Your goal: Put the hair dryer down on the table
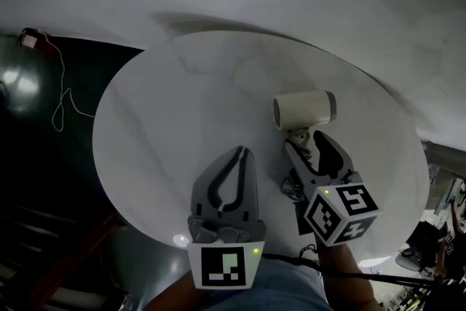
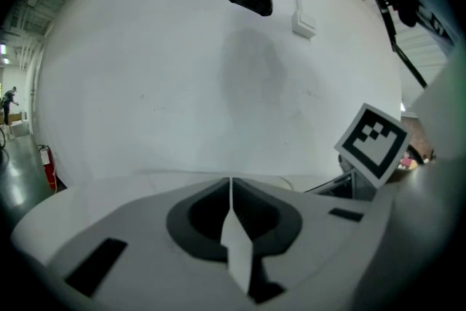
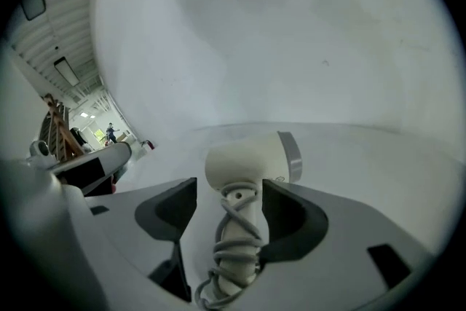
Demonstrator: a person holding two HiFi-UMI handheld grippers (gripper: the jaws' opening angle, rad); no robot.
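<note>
A cream hair dryer lies on the round white table, barrel pointing left, its cord wound round the handle. My right gripper straddles that handle from the near side with its jaws open. In the right gripper view the hair dryer rests on the table between the jaws of the right gripper, with a gap showing on the left side of the handle. My left gripper hovers to the left of it, shut and empty. In its own view the left gripper shows its jaws closed together.
The table's rim curves close to both grippers at the near side. Dark floor lies to the left with a thin white cable. Clutter stands off the table at the far right. The right gripper's marker cube shows in the left gripper view.
</note>
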